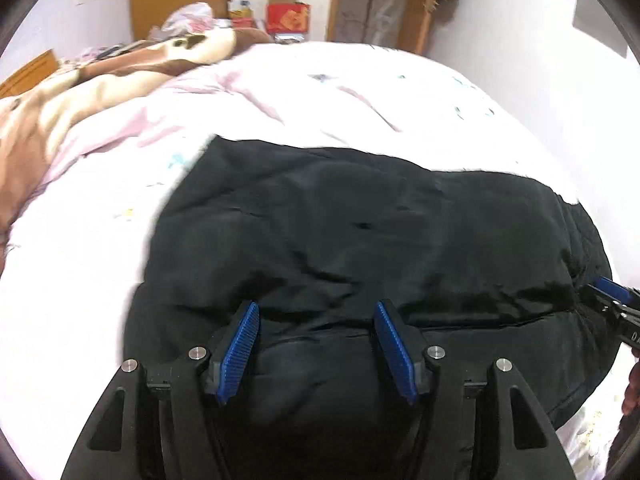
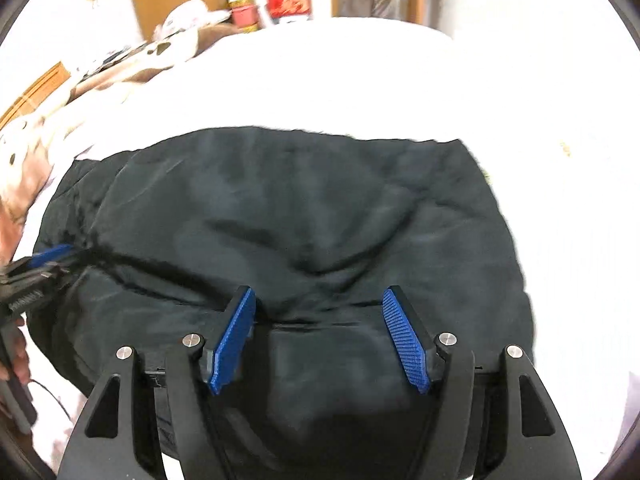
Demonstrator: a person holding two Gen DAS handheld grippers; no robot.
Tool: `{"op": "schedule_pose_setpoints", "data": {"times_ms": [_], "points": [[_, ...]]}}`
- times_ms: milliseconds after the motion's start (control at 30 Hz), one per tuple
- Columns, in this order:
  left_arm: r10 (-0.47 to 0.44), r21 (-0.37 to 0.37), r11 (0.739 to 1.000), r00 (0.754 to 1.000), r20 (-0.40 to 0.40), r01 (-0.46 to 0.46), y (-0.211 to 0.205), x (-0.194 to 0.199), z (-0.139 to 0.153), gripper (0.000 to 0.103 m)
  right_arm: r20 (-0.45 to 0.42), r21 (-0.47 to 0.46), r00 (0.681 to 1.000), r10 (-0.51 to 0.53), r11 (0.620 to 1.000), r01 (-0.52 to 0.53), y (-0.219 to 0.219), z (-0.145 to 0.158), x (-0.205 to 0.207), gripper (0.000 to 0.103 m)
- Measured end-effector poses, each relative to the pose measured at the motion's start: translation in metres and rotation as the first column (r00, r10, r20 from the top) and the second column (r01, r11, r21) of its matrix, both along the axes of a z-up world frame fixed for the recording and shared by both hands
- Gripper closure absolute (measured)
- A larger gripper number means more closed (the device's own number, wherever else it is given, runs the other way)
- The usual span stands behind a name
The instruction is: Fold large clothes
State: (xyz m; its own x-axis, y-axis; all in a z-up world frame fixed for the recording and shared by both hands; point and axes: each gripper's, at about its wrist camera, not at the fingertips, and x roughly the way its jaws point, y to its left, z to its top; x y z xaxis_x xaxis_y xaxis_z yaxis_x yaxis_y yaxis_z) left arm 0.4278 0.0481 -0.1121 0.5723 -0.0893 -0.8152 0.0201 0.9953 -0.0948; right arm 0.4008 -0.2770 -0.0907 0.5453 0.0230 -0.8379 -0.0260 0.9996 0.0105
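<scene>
A black padded jacket lies folded flat on the bed, its near edge bulging up under both cameras. My left gripper hovers over that near edge on the jacket's left half, jaws opening, with dark fabric between the blue pads but not pinched. My right gripper is open over the right half in the same way, cloth swelling between its fingers. Each gripper shows in the other's view: the right gripper at the jacket's right edge, the left gripper at its left edge.
The bed's pale pink-white cover surrounds the jacket. A brown and cream blanket is heaped at the far left. Boxes and a red package stand beyond the bed by a wooden door. A hand holds the left tool.
</scene>
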Motion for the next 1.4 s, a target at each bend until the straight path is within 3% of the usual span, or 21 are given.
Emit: {"op": "schedule_pose_setpoints", "data": {"times_ms": [100,200,300,400,567,633,800,933,1033,1133,1300,1400], "points": [[0.004,0.088,0.996,0.999,-0.053,0.000,0.010,0.000,-0.021,0.042,-0.043,-0.078,0.998,-0.034,0.996,0.031,-0.018,-0.014,0.000,0.037],[0.004,0.012,1.000,0.995,-0.102,-0.003,0.019,0.009,-0.052,0.042,-0.071,-0.068,0.997,-0.022,0.998,0.017,-0.025,-0.040,0.004,0.037],[-0.001,0.010,1.000,0.995,-0.101,0.003,0.019,0.015,-0.064,0.042,-0.071,-0.059,0.997,-0.034,0.998,0.030,-0.027,-0.059,0.007,0.036],[0.008,-0.039,0.999,0.993,-0.118,-0.013,0.025,0.017,-0.075,0.042,-0.091,-0.023,0.995,-0.050,0.999,0.048,-0.032,-0.068,0.010,0.036],[0.014,-0.017,1.000,0.992,-0.122,-0.016,0.023,0.017,-0.070,0.042,-0.101,-0.020,0.994,-0.047,0.999,0.045,-0.031,-0.067,0.008,0.036],[0.004,-0.021,1.000,0.993,-0.115,-0.006,0.026,0.014,-0.055,0.043,-0.116,-0.018,0.992,-0.042,0.999,0.040,-0.032,-0.056,0.009,0.036],[0.012,0.018,1.000,0.997,-0.079,-0.010,0.040,-0.004,-0.030,0.043,-0.057,-0.057,0.994,-0.088,0.995,0.085,-0.048,-0.021,-0.009,0.036],[-0.002,0.084,0.996,0.997,-0.078,0.009,0.035,-0.011,-0.049,0.043,-0.086,-0.060,0.989,-0.116,0.992,0.111,-0.067,-0.038,-0.013,0.036],[0.031,0.044,0.999,0.994,-0.101,-0.027,0.032,0.001,-0.067,0.042,-0.112,-0.032,0.988,-0.102,0.995,0.099,-0.072,-0.058,-0.012,0.035],[0.016,0.079,0.997,0.994,-0.106,-0.008,0.028,0.002,-0.076,0.042,-0.120,-0.035,0.986,-0.118,0.993,0.115,-0.072,-0.070,-0.008,0.035],[0.019,0.057,0.998,0.993,-0.117,-0.012,0.032,0.000,-0.073,0.043,-0.125,-0.028,0.984,-0.124,0.992,0.122,-0.078,-0.073,-0.013,0.034],[0.018,0.040,0.999,0.996,-0.086,-0.015,0.035,-0.007,-0.055,0.043,-0.133,-0.018,0.980,-0.147,0.989,0.146,-0.079,-0.061,-0.011,0.034]]}}
